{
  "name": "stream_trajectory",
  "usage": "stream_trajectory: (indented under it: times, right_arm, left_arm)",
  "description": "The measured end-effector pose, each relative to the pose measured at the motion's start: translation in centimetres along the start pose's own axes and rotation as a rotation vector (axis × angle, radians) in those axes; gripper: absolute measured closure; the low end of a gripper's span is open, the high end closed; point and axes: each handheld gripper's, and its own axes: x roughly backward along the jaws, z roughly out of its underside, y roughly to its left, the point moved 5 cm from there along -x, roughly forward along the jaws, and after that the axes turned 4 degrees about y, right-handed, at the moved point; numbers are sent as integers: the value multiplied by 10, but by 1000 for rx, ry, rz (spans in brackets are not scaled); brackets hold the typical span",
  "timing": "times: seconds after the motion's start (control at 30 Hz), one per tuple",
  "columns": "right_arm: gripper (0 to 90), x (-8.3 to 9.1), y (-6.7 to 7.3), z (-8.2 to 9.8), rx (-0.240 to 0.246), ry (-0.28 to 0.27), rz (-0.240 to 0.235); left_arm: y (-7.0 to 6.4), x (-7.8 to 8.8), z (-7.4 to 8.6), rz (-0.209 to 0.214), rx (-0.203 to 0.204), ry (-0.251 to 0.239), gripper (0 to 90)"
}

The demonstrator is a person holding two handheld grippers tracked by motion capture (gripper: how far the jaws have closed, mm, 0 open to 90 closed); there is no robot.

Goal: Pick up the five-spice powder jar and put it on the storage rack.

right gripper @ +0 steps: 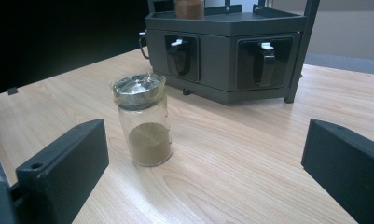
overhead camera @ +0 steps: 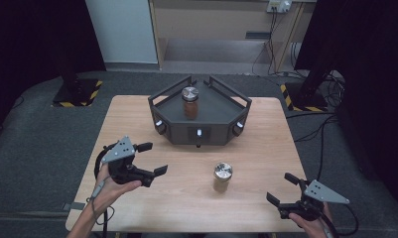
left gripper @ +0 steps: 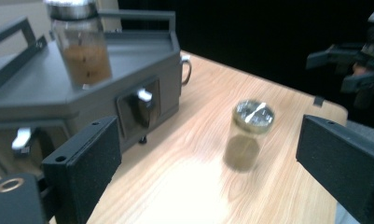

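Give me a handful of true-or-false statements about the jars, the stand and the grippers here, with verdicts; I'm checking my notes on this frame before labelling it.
1. One jar stands on the dark stand. True.
2. The other jar lies on its side on the table. False: it stands upright on the wood, in front of the stand.
3. The left gripper is shut on a jar. False: its jaws are open and hold nothing.
4. The right gripper is open, apart from the table jar. True.
5. Both jars hold a brown powder and have metal lids. True.
6. The table jar is full to the lid. False: the powder fills only its lower part.
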Motion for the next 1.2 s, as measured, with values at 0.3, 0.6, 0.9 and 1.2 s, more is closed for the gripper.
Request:
stream_trajectory:
  times: [0.3,0.6,0.9,1.2]
  right_arm:
    - [10,0,1,0,2,1,3]
    - [10,0,1,0,4,-2,2]
    - [10,0,-1,1,-1,-3,-4]
    - [10,-1,2,-1,16,-1,-10]
  left_arm:
    - [-4,-1,35,15,45,23,66]
    - [-11,-1,59,-1,55,46,71]
    - [-16,3,73,-49,58,54,66]
    - [-19,4,76,-58,43,58,61]
